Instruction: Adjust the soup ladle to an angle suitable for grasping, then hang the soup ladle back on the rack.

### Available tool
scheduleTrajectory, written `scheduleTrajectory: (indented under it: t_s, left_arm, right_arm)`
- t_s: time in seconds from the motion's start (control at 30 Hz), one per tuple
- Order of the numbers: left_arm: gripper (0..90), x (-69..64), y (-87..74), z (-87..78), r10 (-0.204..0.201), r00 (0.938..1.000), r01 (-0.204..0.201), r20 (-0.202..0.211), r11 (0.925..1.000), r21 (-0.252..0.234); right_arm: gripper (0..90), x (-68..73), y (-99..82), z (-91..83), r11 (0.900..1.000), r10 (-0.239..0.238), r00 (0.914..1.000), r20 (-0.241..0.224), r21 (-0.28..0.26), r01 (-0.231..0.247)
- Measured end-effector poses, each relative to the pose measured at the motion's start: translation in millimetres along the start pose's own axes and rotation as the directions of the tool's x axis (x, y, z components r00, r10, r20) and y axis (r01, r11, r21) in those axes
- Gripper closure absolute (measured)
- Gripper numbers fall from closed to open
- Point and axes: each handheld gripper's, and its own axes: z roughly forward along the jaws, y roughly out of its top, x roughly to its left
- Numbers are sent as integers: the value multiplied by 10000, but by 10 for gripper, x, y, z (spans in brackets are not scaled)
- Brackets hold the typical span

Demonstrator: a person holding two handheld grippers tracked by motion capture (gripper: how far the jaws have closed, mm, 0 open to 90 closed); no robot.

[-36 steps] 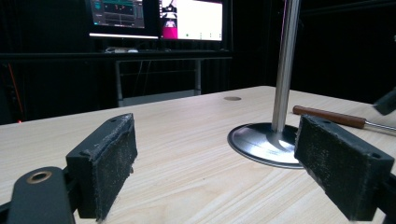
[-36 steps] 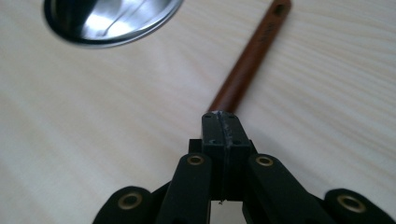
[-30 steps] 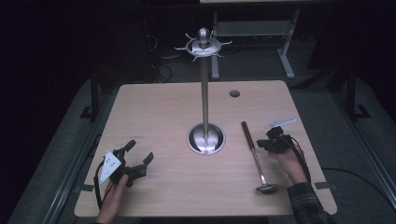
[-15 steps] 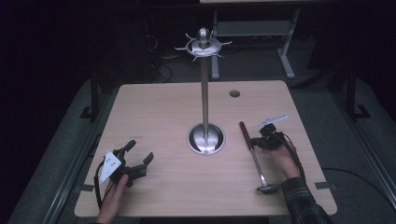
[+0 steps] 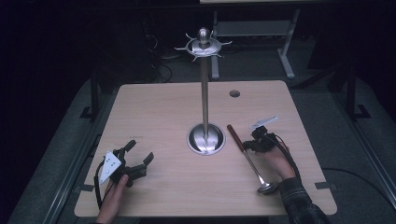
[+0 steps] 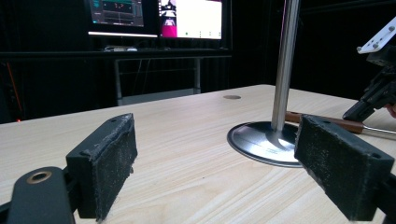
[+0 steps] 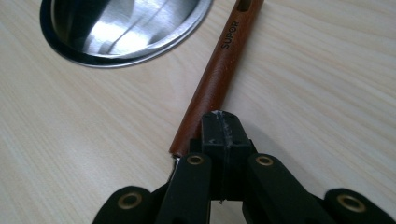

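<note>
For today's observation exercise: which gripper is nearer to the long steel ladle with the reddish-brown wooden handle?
Right. The right gripper, fingers shut, sits right at the ladle handle; the left gripper, fingers open, rests across the table beyond the stand.

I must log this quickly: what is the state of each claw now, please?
Left claw: open, holding nothing, low over the table.
Right claw: closed, empty, its tip at the ladle handle.

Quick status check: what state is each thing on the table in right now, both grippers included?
Ladle: flat on the table, wooden handle toward the stand.
Stand: upright, hooks bare.
Left gripper: open, holding nothing.
Right gripper: shut, tips over the ladle's handle end.
</note>
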Motion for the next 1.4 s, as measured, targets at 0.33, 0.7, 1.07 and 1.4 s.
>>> scheduleTrajectory:
  t_s: [0.33, 0.7, 1.07, 1.4]
  left_arm:
    - [125, 0, 1, 1, 26, 10000, -26, 17, 10000, 19]
    - [125, 0, 0, 1, 4, 10000, -4, 30, 10000, 4]
    - [125, 0, 1, -1, 69, 10000, -69, 0, 10000, 50]
    - [125, 0, 1, 1, 20, 10000, -20, 22, 10000, 15]
  right_arm:
    - [896, 73, 26, 2, 9994, -322, 9988, -360, 101, 326]
    - [671, 149, 81, -193, 9984, 522, 9986, -108, 206, -520]
    - [506, 323, 249, -214, 9914, 1095, 9932, 397, 677, -1120]
    - [543, 355, 402, -66, 9793, 1280, 9863, 1039, 1438, -1422]
